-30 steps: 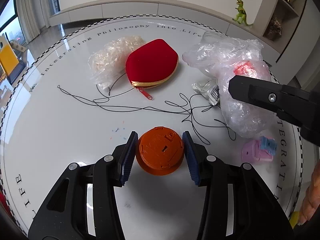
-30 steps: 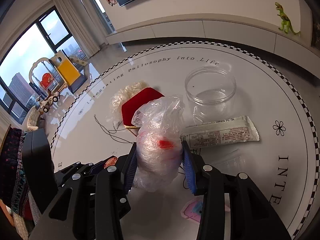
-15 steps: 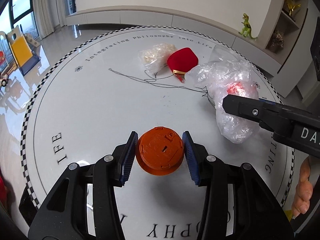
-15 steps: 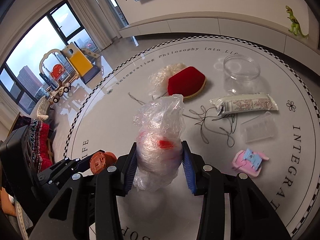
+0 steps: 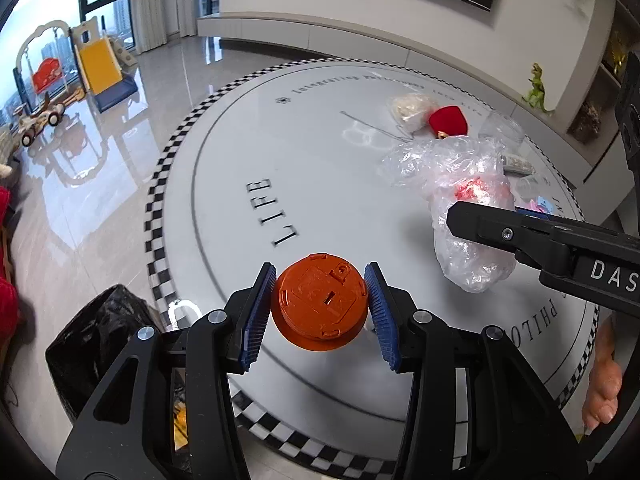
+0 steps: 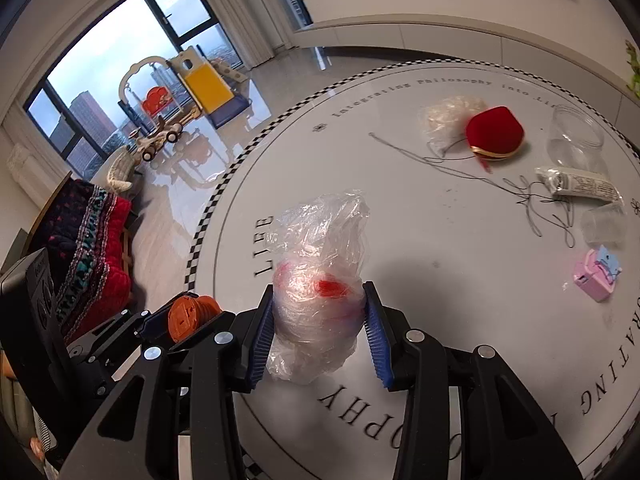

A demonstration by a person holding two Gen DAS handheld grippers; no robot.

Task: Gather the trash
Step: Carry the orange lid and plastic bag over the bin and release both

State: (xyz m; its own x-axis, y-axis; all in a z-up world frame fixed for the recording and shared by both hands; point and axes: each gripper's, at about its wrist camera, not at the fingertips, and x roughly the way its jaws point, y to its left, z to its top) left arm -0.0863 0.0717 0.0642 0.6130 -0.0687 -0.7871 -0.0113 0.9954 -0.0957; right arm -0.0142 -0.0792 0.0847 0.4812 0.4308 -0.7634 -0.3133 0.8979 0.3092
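The left tool (image 5: 320, 312) clamps a round orange plastic cap (image 5: 320, 306) and the right tool (image 6: 319, 330) pinches a crumpled clear plastic bag (image 6: 320, 280), both lifted above the round white worktop (image 5: 320, 184), probably bound for the black-lined bin (image 5: 100, 340) below-left of the left tool.

Bright daylight from windows (image 6: 120, 92); glare on glossy floor (image 5: 100, 200); sharp focus; strong fisheye bending, dark corners.
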